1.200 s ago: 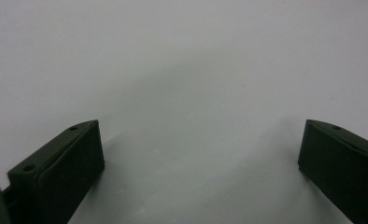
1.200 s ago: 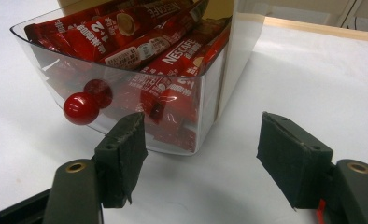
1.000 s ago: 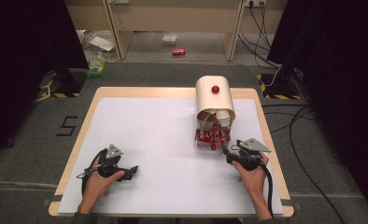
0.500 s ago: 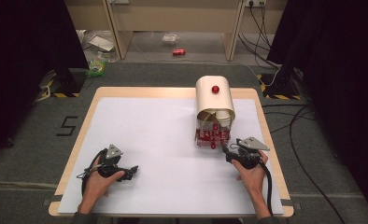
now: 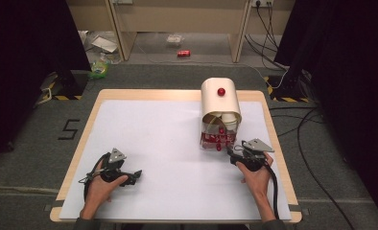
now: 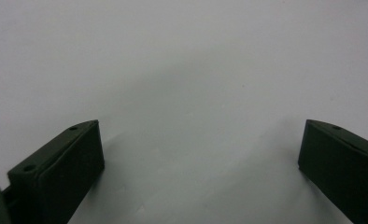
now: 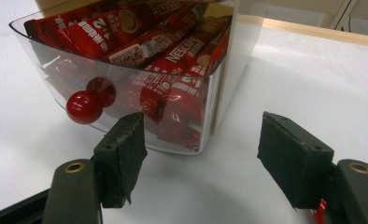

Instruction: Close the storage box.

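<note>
A cream cabinet (image 5: 219,98) with a red knob on top stands at the table's right side. A clear drawer (image 5: 218,136) stands pulled out at its front, packed with red coffee sachets (image 7: 163,60); a red ball knob (image 7: 83,107) sticks out of the drawer's front. My right gripper (image 5: 236,154) sits just in front of the drawer, open, with only bare table between its jaws (image 7: 201,158). My left gripper (image 5: 134,175) rests at the near left of the table, open over bare white surface (image 6: 201,154).
The white mat (image 5: 163,139) covers a wooden table (image 5: 76,153). White cups (image 5: 228,120) stand inside the cabinet behind the drawer. A red can (image 5: 183,53) and litter lie on the floor beyond. Cables (image 5: 302,129) run along the floor at the right.
</note>
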Available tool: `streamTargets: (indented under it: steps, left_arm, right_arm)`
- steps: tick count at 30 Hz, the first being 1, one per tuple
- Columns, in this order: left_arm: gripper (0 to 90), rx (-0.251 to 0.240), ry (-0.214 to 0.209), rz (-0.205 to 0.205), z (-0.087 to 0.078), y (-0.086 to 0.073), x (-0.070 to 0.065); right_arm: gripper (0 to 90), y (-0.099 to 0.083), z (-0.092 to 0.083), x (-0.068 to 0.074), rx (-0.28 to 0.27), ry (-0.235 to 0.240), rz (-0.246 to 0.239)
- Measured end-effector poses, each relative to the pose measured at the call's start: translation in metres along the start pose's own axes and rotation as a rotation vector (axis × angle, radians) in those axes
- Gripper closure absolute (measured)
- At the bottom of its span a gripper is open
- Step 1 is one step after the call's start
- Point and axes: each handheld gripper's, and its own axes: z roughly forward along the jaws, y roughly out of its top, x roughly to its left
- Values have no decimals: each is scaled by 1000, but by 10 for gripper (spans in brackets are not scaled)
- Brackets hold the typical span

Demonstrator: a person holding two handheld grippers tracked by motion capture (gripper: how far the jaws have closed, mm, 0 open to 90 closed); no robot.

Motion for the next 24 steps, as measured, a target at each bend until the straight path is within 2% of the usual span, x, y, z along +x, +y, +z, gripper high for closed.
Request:
streamTargets:
  steps: [15, 24]
  left_arm:
    - [0, 0, 0, 0, 0, 0, 0]
    - [0, 0, 0, 0, 0, 0, 0]
  right_arm:
    - [326, 1, 5, -2, -12, -8, 17]
    - [328, 1, 7, -3, -19, -12, 44]
